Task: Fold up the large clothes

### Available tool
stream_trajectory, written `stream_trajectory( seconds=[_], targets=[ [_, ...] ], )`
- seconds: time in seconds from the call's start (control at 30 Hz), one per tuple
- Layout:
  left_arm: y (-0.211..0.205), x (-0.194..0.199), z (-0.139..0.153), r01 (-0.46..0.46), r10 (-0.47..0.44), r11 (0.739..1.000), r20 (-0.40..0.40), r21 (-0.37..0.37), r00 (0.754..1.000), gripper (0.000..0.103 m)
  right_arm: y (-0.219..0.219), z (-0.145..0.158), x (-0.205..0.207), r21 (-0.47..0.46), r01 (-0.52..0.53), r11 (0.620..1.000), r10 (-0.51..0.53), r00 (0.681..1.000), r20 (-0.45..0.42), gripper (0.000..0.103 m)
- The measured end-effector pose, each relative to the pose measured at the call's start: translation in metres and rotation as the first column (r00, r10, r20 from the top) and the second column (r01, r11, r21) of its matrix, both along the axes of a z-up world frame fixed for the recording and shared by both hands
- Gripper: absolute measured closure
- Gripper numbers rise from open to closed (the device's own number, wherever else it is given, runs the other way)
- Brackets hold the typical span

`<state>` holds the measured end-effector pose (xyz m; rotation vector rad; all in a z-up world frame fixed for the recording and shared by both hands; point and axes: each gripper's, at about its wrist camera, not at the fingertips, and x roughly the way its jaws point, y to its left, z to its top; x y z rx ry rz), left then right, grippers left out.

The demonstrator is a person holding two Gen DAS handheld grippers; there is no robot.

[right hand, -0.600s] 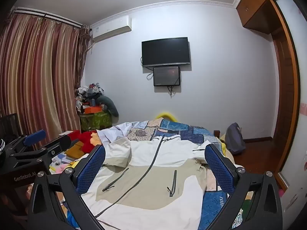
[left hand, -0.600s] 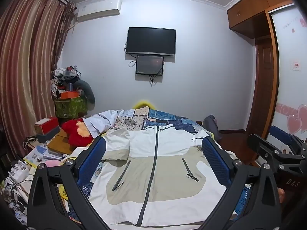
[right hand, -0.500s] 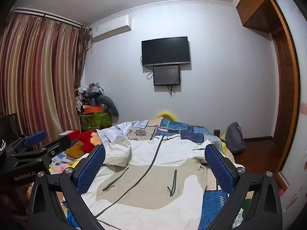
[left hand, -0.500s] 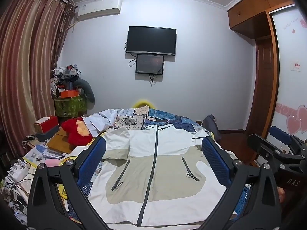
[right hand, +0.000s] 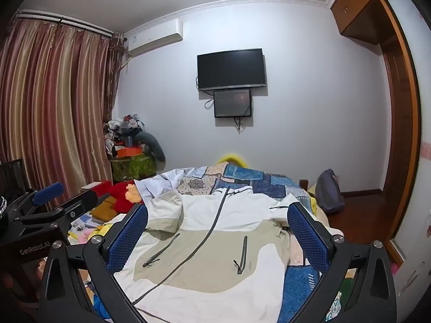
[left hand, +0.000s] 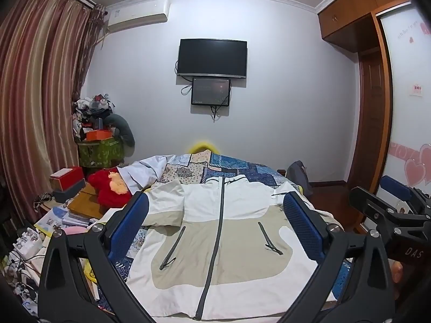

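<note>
A white and beige zip jacket lies front up on the bed, zipped, hem towards me, both sleeves folded in over the chest. It also shows in the right wrist view. My left gripper is open and empty, held above the jacket's near half. My right gripper is open and empty, beside it to the right. The right gripper shows at the right edge of the left wrist view; the left gripper shows at the left of the right wrist view.
The bed has a blue patchwork quilt. A red plush toy, boxes and books crowd the left side. A grey bag stands on the floor at the right. A wardrobe is on the right.
Both views have drifted very slightly; the jacket and grippers stay as they were.
</note>
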<state>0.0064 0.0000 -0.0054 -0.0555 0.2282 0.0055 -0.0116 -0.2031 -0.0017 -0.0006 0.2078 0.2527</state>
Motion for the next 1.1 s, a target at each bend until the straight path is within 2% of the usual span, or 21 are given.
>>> stream_trajectory(
  seconds=[1.1],
  targets=[
    [0.0029,0.0048,-0.0005,0.007,-0.007,1.000,-0.013,-0.017,1.000,0.002,-0.0032,0.0012,0.0024,0.003,0.031,1.000,-0.030,0.999,-0.017,0.000]
  ],
)
